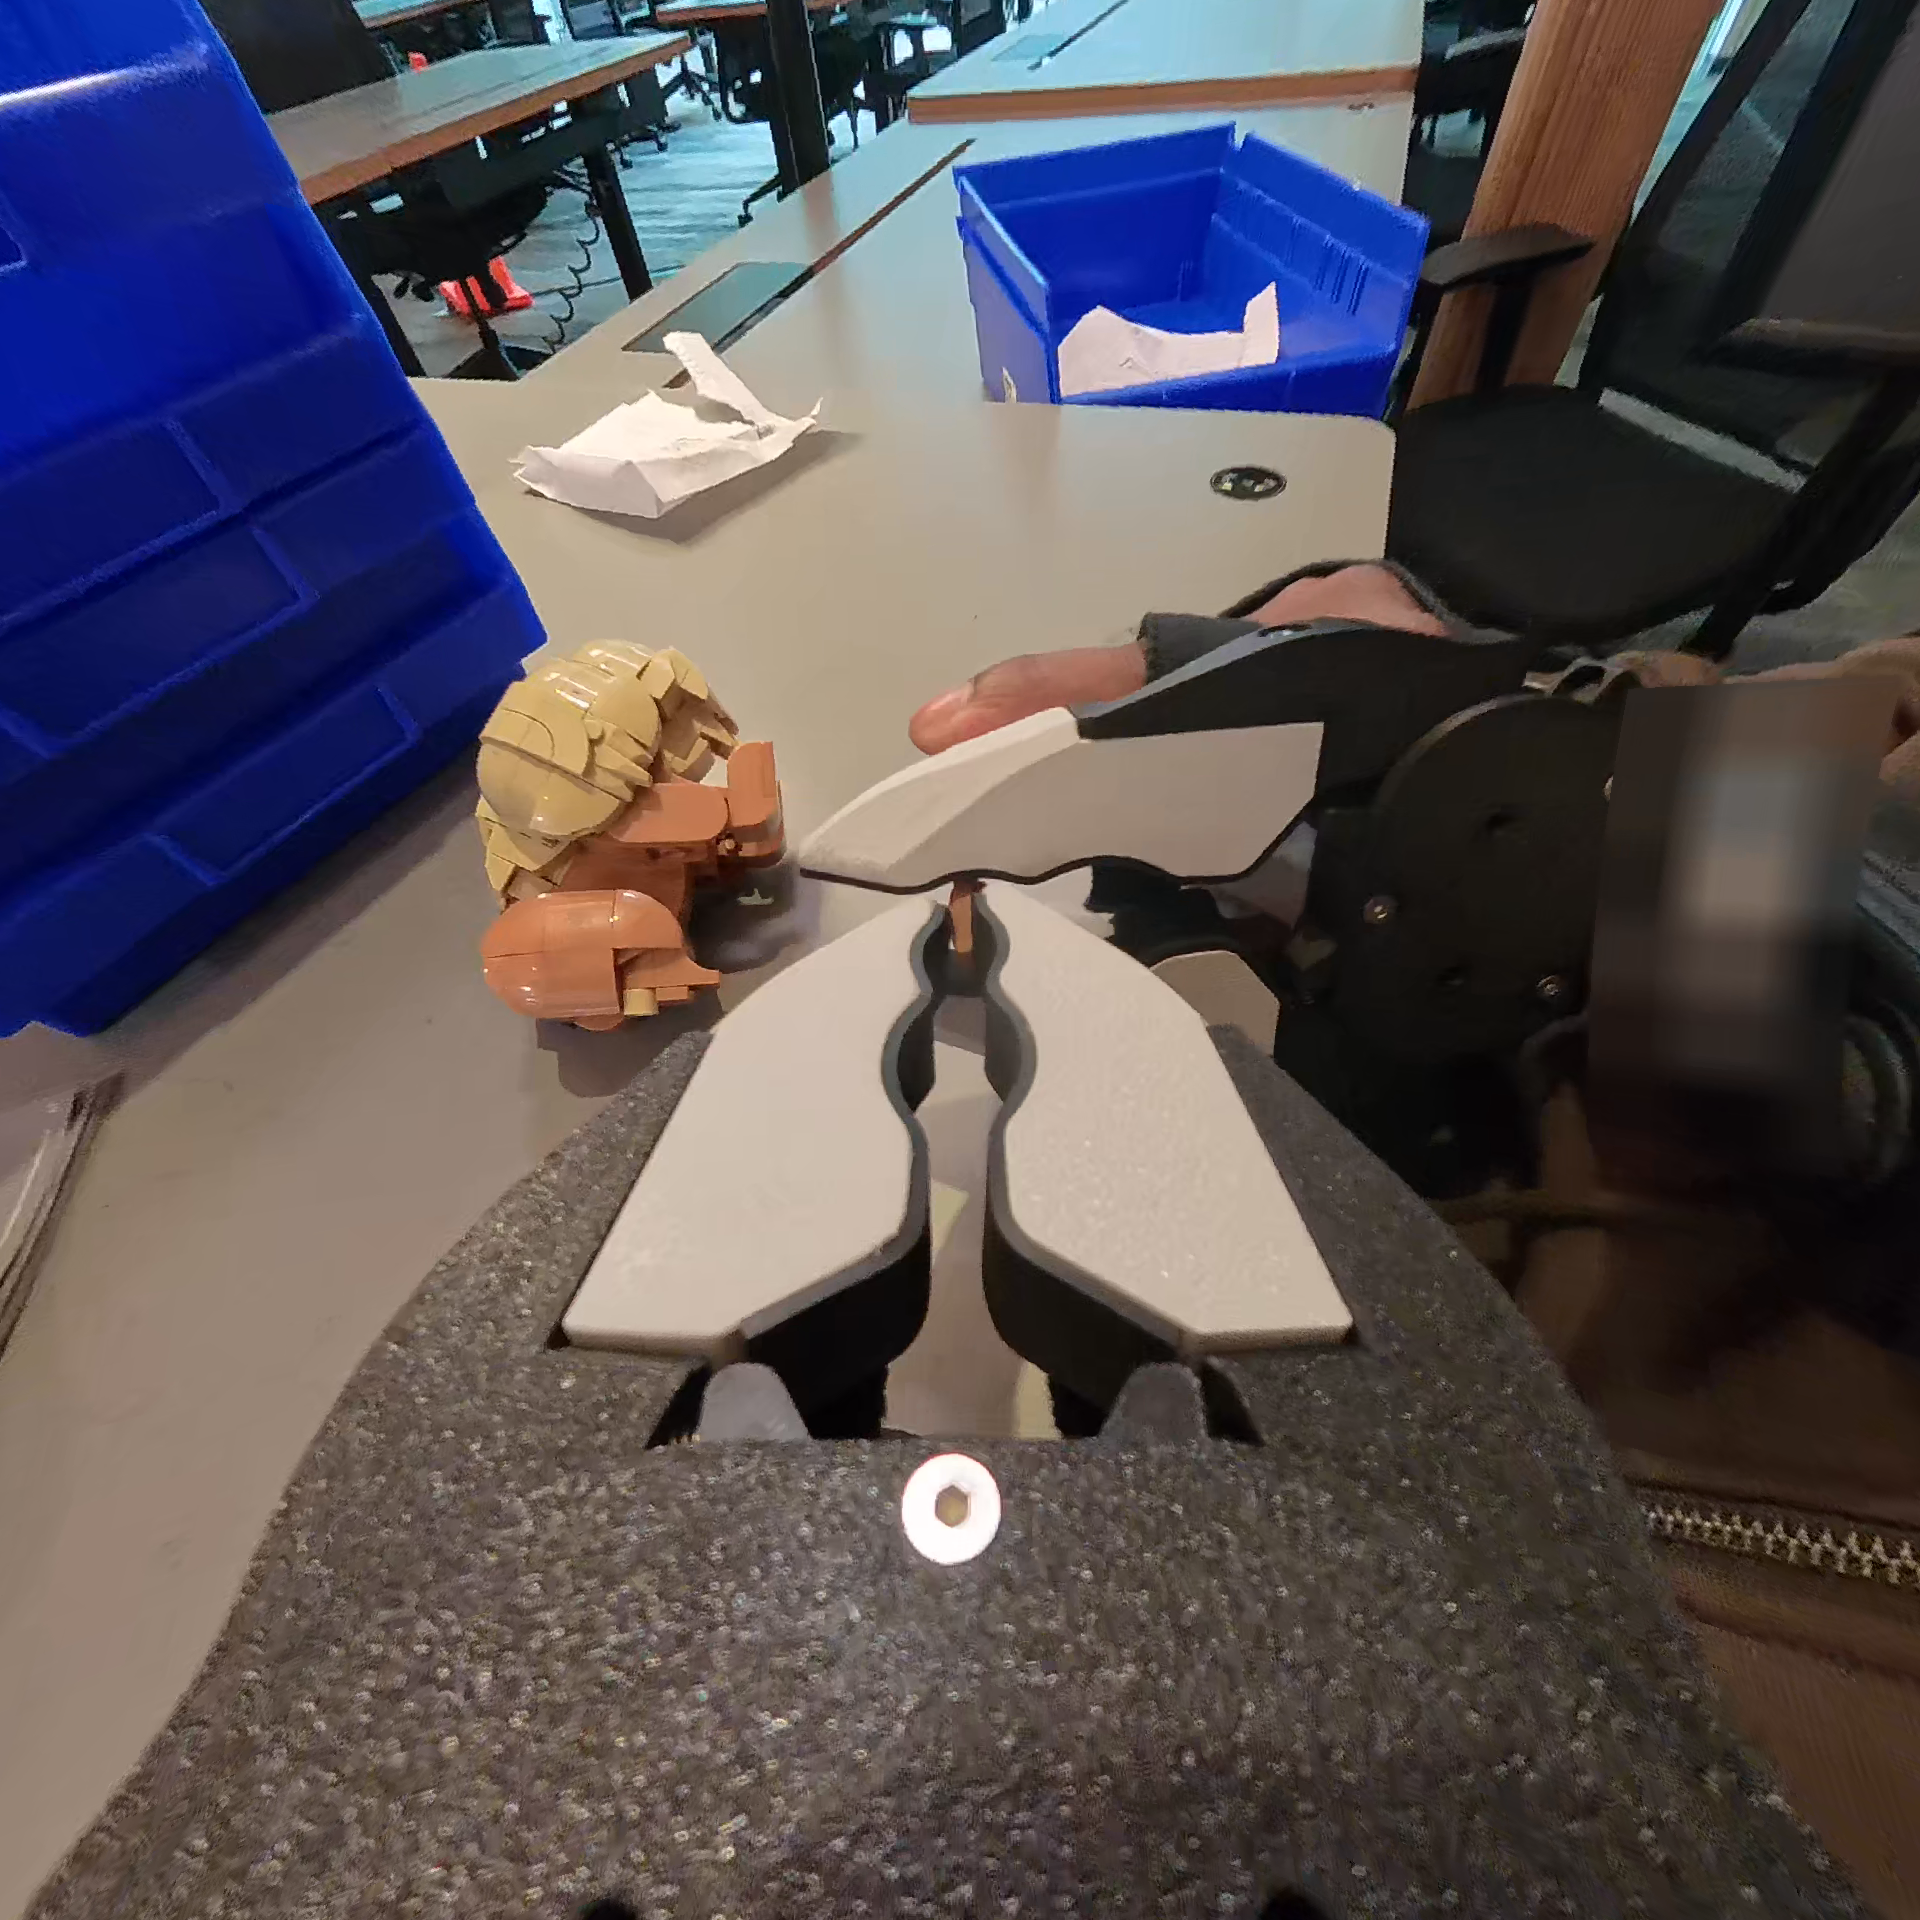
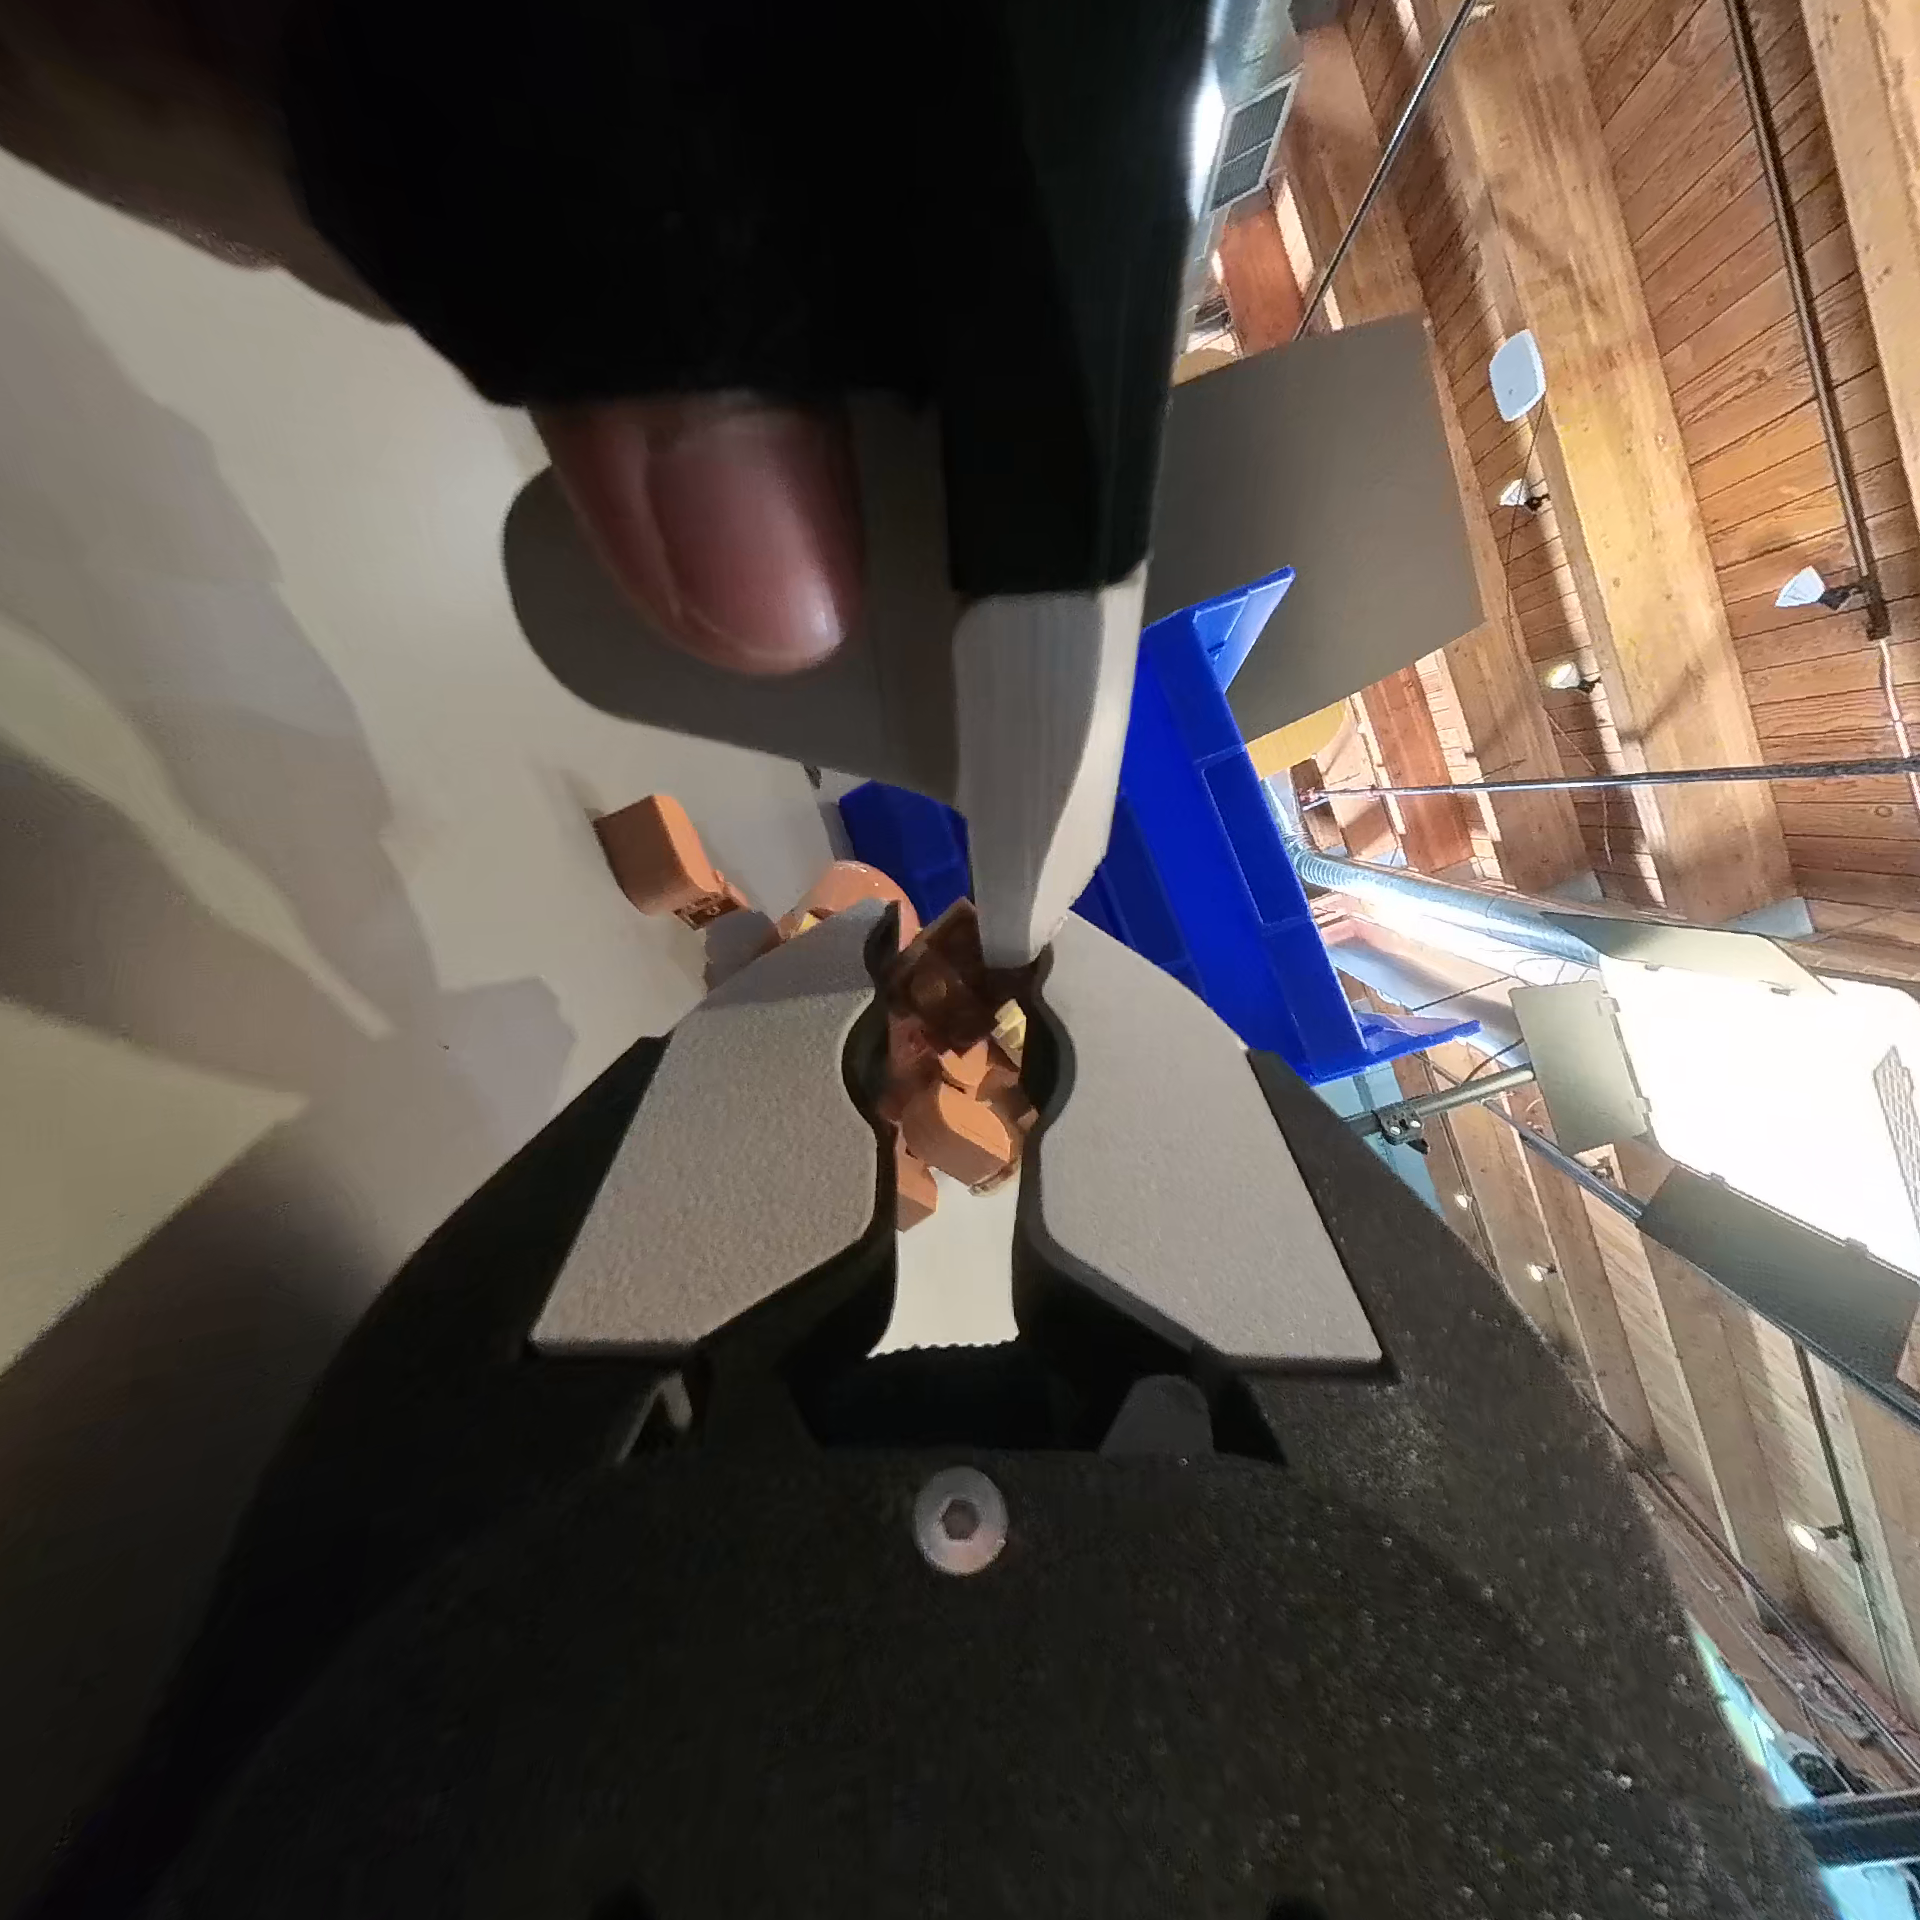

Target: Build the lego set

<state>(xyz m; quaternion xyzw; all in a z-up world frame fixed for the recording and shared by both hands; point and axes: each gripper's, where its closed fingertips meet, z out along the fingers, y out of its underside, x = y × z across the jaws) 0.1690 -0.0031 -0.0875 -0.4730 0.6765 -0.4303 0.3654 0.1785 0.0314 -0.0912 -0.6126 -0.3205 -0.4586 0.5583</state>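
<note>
At the far left of the left wrist view a large blue bin [image 1: 208, 499] fills the upper left corner, standing on the grey table [image 1: 935, 540]. Just right of it, at centre left, the tan and brown lego model [image 1: 613, 831] lies on the table, its long axis running roughly top to bottom in the frame, with the tan rounded shell uppermost and a brown rounded limb at the bottom. Above it, in the upper middle, lies a torn white paper bag [image 1: 665, 447]. At centre, the left gripper [image 1: 961, 925] has its jaws drawn together on a small brown lego piece [image 1: 964, 920], a thin sliver standing upright between the tips. The right gripper [image 1: 831, 857] comes in sideways from the right, its tip touching the top of that piece; a gloved hand [image 1: 1195, 665] holds it. In the upper right sits a smaller blue bin [image 1: 1184, 270] with paper inside.

In the right wrist view the frame is tilted. At centre the right gripper [image 2: 961, 971] is clamped on a brown lego cluster [image 2: 956, 1081] whose long axis runs along the gap between the fingers. The other gripper's white finger [image 2: 1039, 769] reaches down from above onto it.
</note>
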